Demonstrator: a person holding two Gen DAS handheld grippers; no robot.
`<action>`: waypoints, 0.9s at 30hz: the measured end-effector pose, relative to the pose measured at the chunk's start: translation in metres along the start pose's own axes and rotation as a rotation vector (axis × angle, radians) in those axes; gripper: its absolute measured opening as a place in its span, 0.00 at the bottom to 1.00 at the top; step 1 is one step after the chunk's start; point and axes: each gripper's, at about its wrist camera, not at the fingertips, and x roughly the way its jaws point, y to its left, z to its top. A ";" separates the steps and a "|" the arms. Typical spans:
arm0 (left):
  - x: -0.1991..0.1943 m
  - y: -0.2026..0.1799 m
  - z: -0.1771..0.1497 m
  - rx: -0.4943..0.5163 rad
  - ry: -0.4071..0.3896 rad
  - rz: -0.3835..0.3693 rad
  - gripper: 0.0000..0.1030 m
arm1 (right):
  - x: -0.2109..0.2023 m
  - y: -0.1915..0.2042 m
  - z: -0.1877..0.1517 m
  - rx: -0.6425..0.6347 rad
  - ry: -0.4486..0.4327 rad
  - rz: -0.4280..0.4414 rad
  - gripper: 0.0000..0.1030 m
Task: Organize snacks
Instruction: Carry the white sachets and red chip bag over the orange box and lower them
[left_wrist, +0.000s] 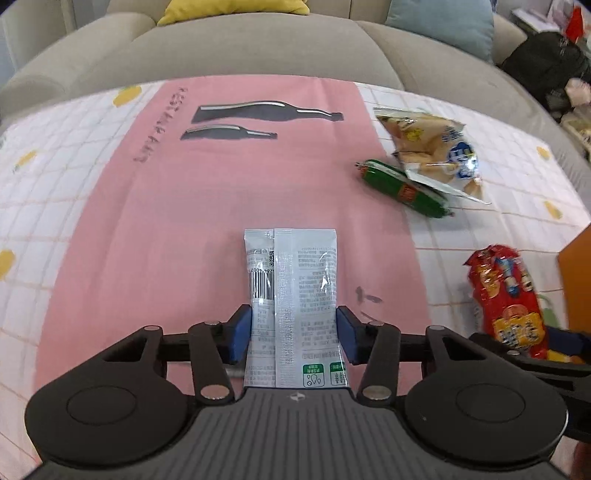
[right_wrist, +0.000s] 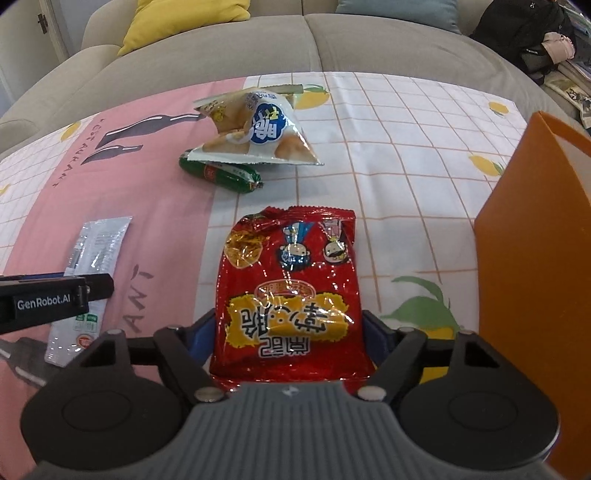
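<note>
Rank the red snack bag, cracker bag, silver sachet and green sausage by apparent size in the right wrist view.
1. red snack bag, nearest the camera, so exaggerated
2. cracker bag
3. silver sachet, partly hidden
4. green sausage

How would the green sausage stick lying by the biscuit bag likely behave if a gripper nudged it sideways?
The green sausage stick is round and tube-shaped, so it would probably roll rather than slide. Its glossy wrapper looks slippery. One end is tucked under the biscuit bag, which might check the roll or shift with it.
</note>
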 end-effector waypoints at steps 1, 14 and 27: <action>-0.002 0.001 -0.003 -0.015 0.000 -0.015 0.53 | -0.004 -0.001 -0.002 0.000 -0.002 0.005 0.73; -0.058 -0.007 -0.013 -0.093 -0.021 -0.209 0.52 | -0.070 -0.012 -0.010 -0.012 -0.062 0.086 0.70; -0.126 -0.047 -0.003 -0.020 -0.090 -0.339 0.52 | -0.158 -0.050 0.002 -0.051 -0.190 0.132 0.69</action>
